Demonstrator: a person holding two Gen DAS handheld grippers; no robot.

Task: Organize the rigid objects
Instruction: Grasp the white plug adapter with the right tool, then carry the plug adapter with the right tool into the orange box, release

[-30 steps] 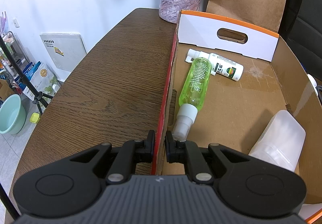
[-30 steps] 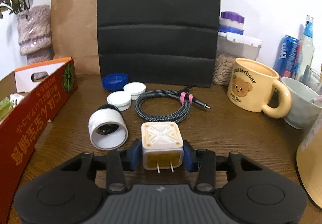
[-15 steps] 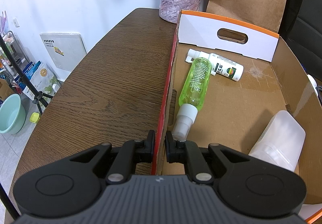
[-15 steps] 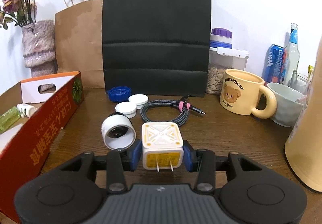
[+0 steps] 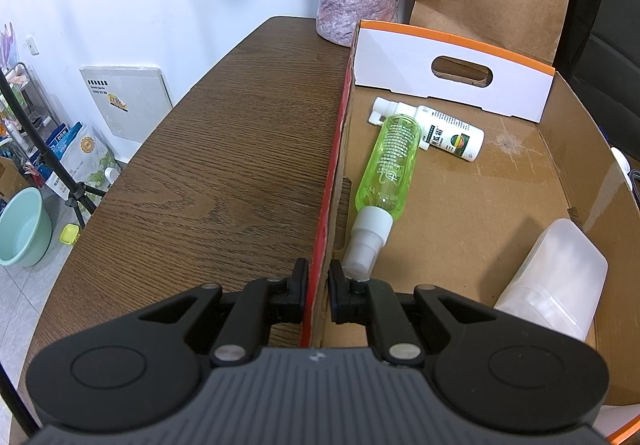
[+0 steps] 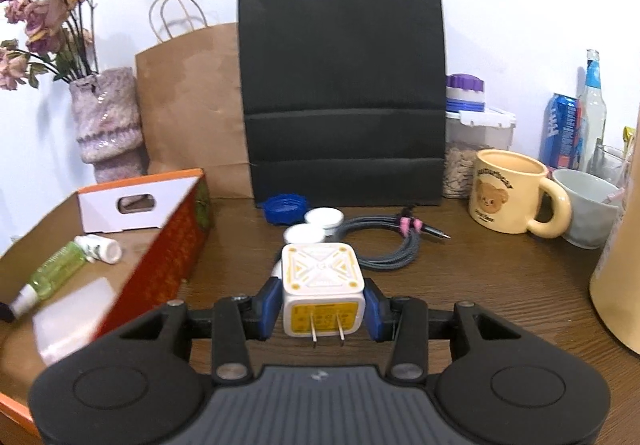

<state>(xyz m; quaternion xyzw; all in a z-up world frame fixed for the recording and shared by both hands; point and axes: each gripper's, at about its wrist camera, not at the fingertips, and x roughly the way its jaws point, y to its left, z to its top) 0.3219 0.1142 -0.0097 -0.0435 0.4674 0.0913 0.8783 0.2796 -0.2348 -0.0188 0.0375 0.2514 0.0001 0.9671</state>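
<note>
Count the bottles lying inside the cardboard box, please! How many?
2. The green spray bottle lies along the box's left wall, cap toward the camera. The white bottle lies near the far wall, touching the green one's base. Corners below the camera may hide more.

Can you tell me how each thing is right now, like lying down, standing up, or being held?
Left claw: shut on the cardboard box wall.
Right claw: shut on the charger plug.
Charger plug: held, prongs toward the camera.
Cardboard box: open on top.
Green spray bottle: lying down in the box, capped.
White bottle: lying down in the box.
Bear mug: upright.
Cable: coiled, tied.
</note>
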